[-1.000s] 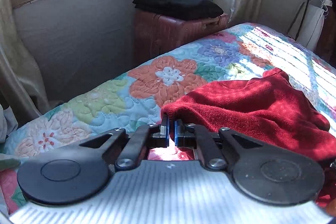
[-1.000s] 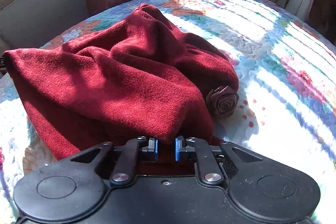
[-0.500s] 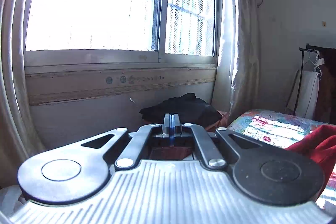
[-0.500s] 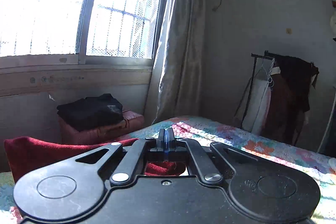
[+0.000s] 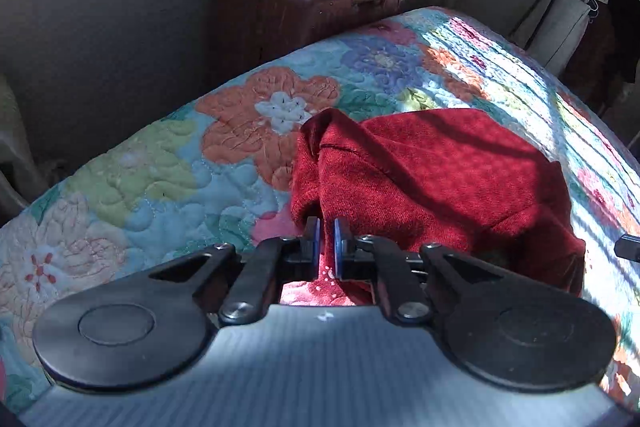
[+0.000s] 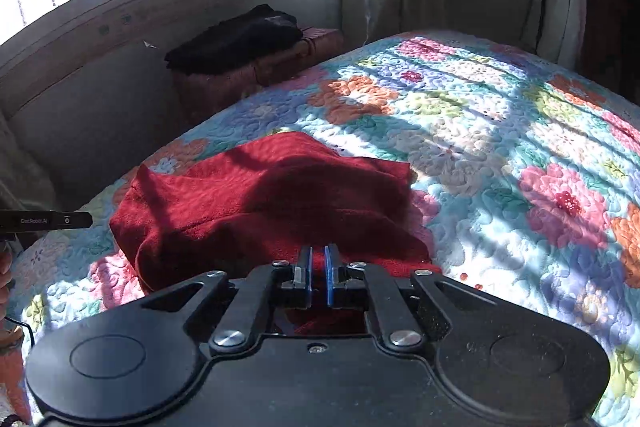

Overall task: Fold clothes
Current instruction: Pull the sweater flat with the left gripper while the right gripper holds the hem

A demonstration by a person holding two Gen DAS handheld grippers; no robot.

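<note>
While both grippers open, red sweater (image 6: 272, 199) (bunched) lies crosswise.

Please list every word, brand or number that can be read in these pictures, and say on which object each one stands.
"GenRobot.AI", roughly; small and blurred, on the black bar at the left edge of the right wrist view.
No other text shows: none on the red garment, the quilt or either tongs.
</note>
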